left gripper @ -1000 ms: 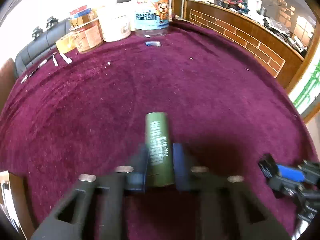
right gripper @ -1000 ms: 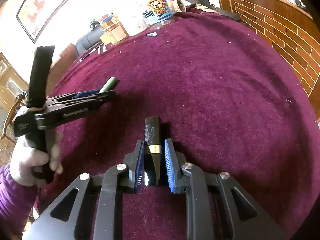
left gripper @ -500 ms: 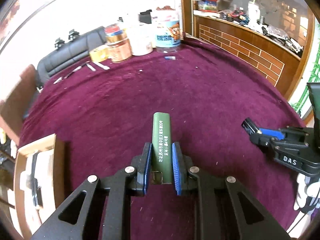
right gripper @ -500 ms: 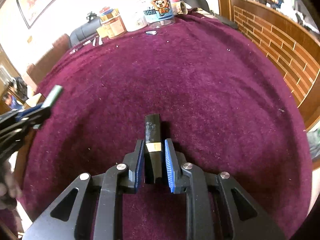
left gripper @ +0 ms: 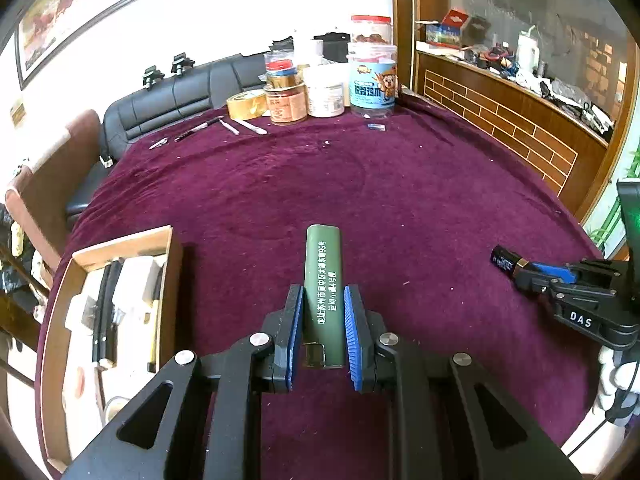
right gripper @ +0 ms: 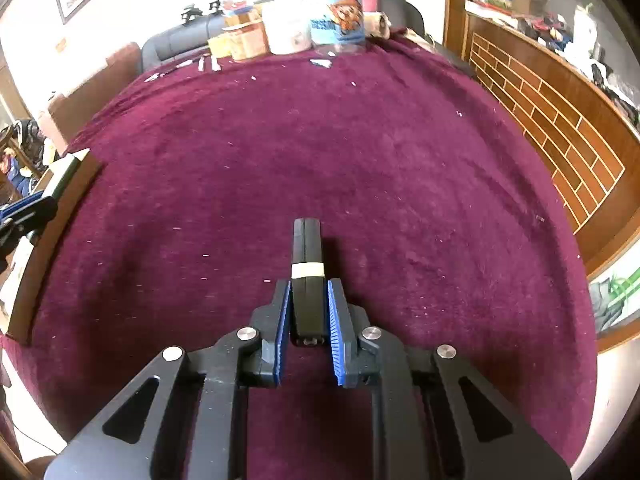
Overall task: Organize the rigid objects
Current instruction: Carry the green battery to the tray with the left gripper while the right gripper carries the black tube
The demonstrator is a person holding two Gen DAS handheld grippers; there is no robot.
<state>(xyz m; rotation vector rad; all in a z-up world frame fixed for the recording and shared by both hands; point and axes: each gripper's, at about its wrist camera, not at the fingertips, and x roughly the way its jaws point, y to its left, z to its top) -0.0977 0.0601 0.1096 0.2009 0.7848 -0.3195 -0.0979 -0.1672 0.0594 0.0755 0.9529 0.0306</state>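
The left gripper (left gripper: 323, 330) is clamped on a green lighter (left gripper: 323, 288), just right of the wooden box (left gripper: 168, 280); the right gripper (right gripper: 308, 320) is clamped on a black lighter (right gripper: 306, 256) above the maroon surface (right gripper: 360, 160)

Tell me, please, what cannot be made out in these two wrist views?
- Wooden box contents, left wrist view: cut off by the frame edge and washed out.
- Black bar rear end, right wrist view: hidden between the right gripper pads.
- Green case underside, left wrist view: turned away in the left gripper.
- Jars label text: too small.
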